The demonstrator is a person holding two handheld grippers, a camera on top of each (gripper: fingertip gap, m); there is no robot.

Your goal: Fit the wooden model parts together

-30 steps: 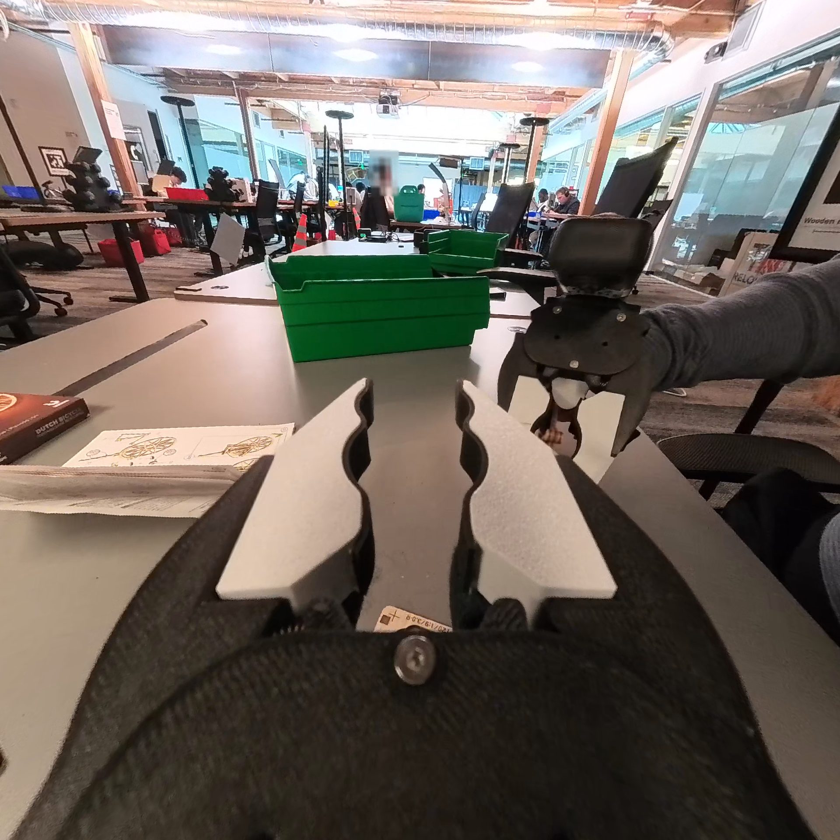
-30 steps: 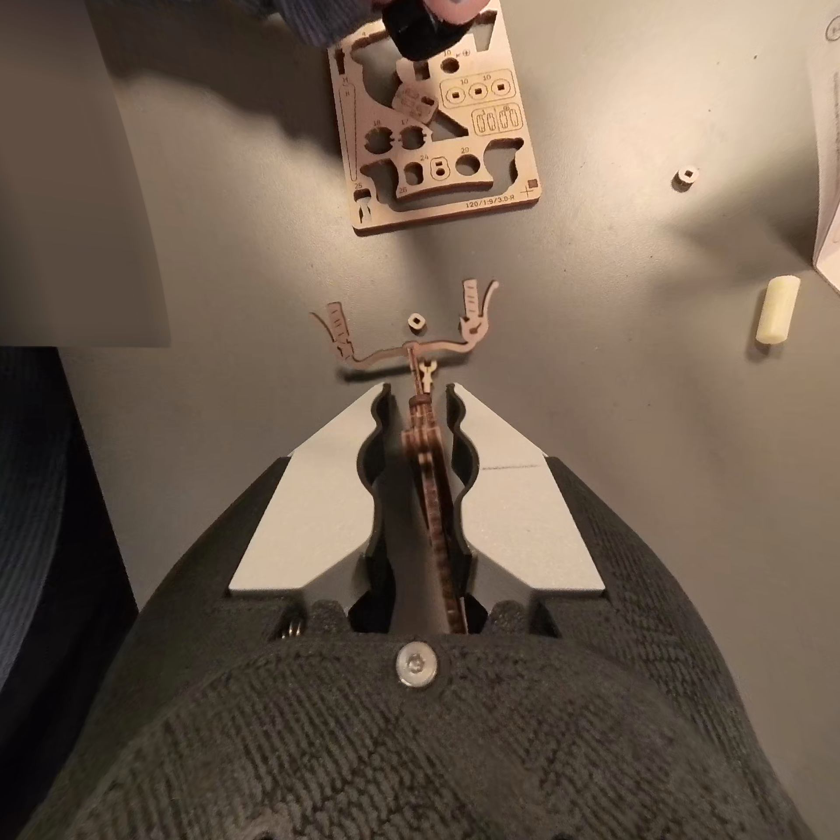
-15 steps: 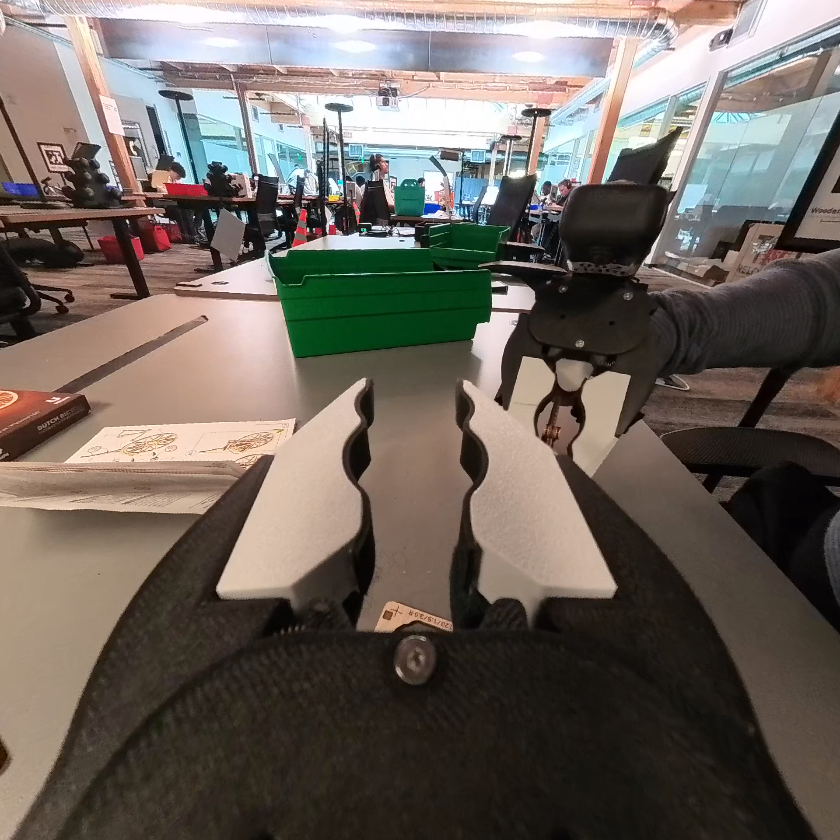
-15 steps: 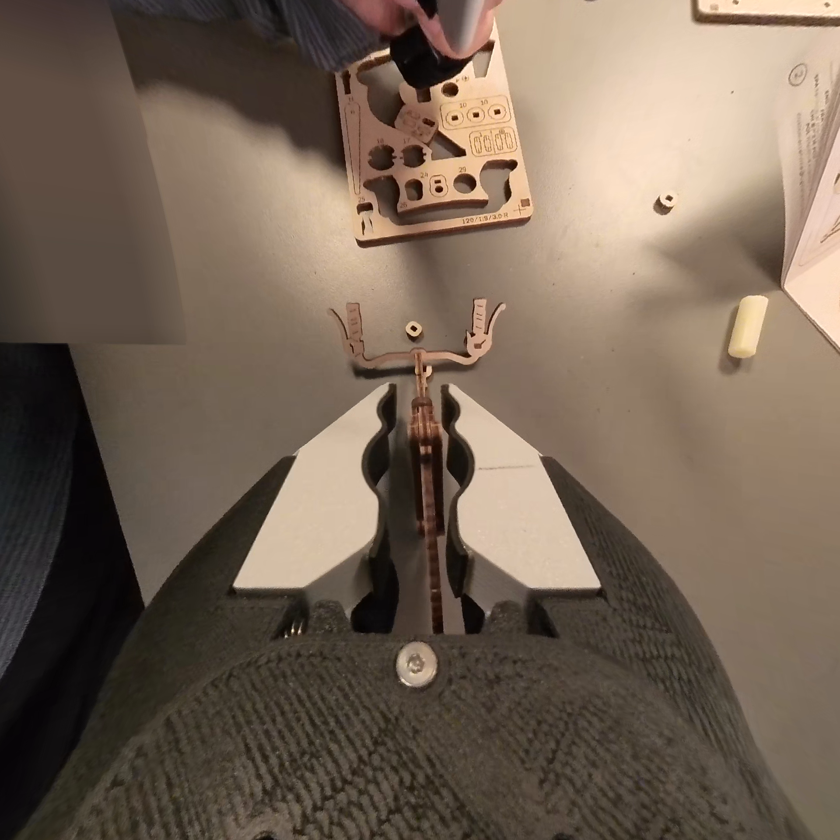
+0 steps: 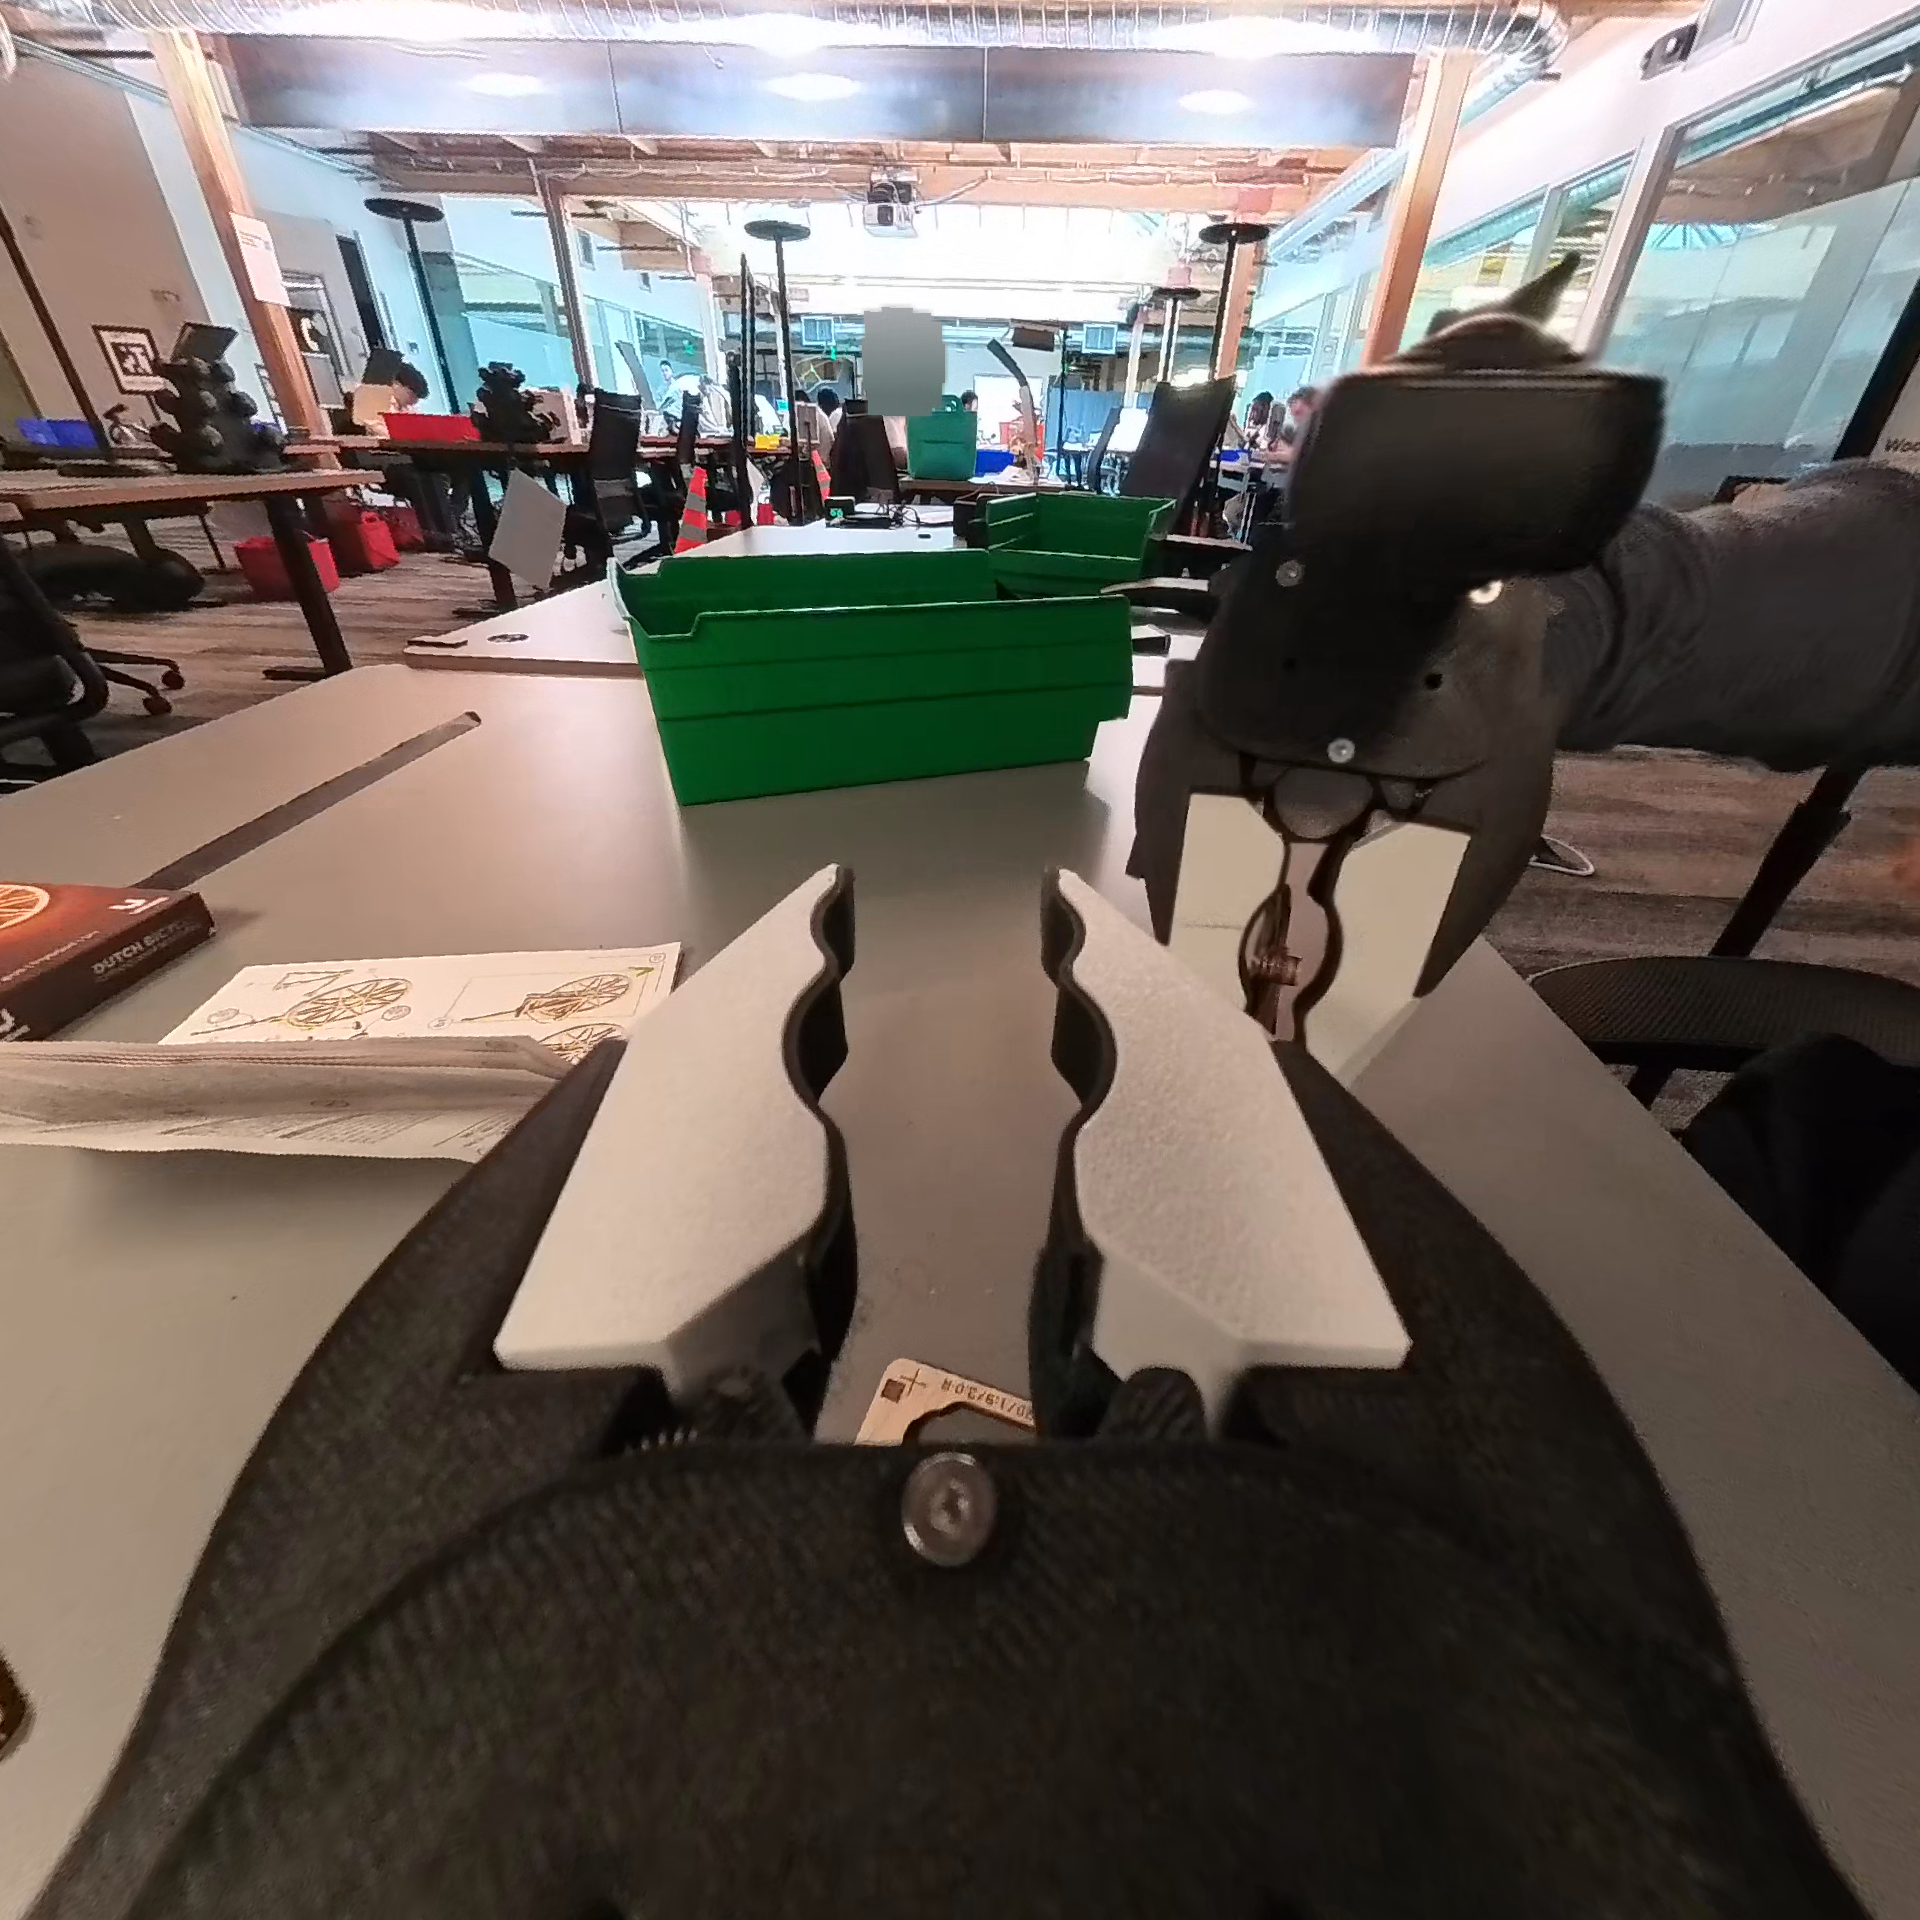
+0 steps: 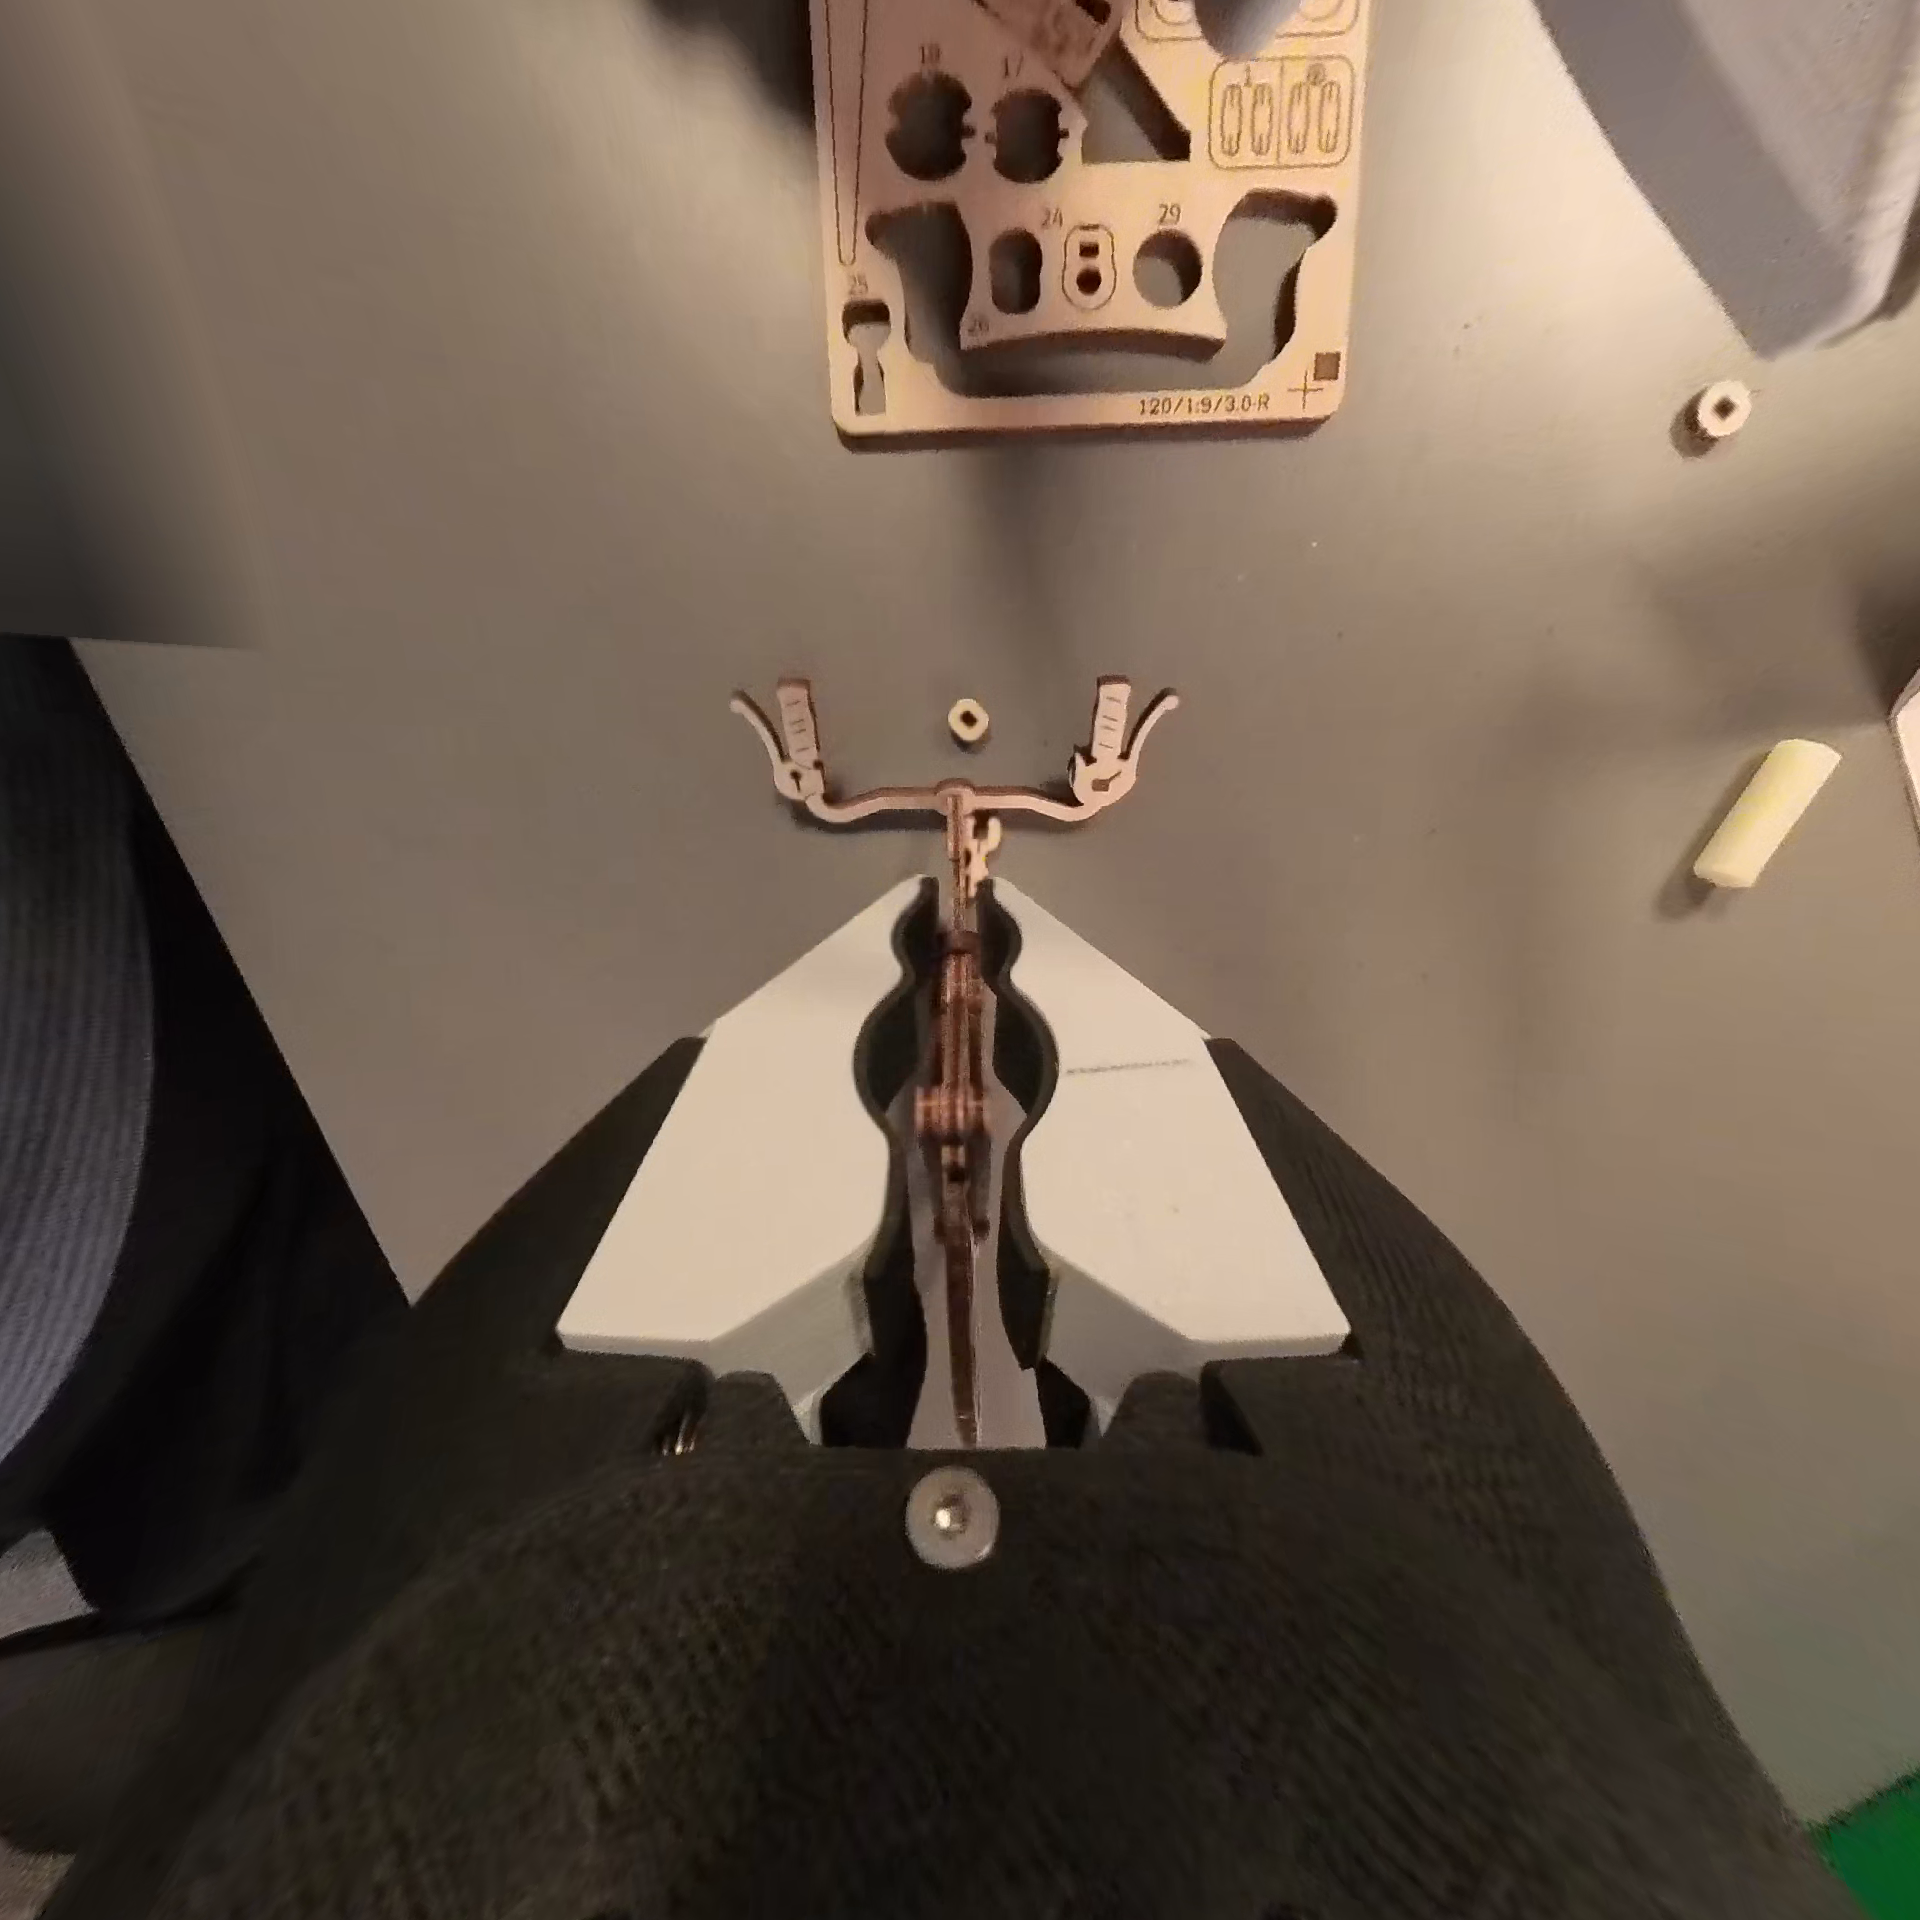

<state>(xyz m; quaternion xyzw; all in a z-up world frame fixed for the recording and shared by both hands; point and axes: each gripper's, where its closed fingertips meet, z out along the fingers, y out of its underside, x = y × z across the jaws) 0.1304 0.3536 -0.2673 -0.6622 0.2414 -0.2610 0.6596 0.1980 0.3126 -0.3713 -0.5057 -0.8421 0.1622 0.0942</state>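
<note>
1. Lowered since earlier: right gripper [image 6: 961, 894], nearer the wooden parts sheet [image 6: 1081, 343].
2. Clamped narrow on wooden bicycle model [image 6: 961, 1122], handlebar far-side.
3. Left gripper [image 5: 945, 914] parted wide, holding nothing.
4. Green bins [image 5: 883, 675] farther off.

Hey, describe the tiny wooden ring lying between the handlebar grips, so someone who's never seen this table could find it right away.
Start at the laser-cut wooden sheet lying flat on the grey table, then look nearer the right gripper to the handlebar of the model it holds. The small ring lies between the two grips. A similar ring lies far right of the sheet, and the pale cylinder is much longer.
</note>
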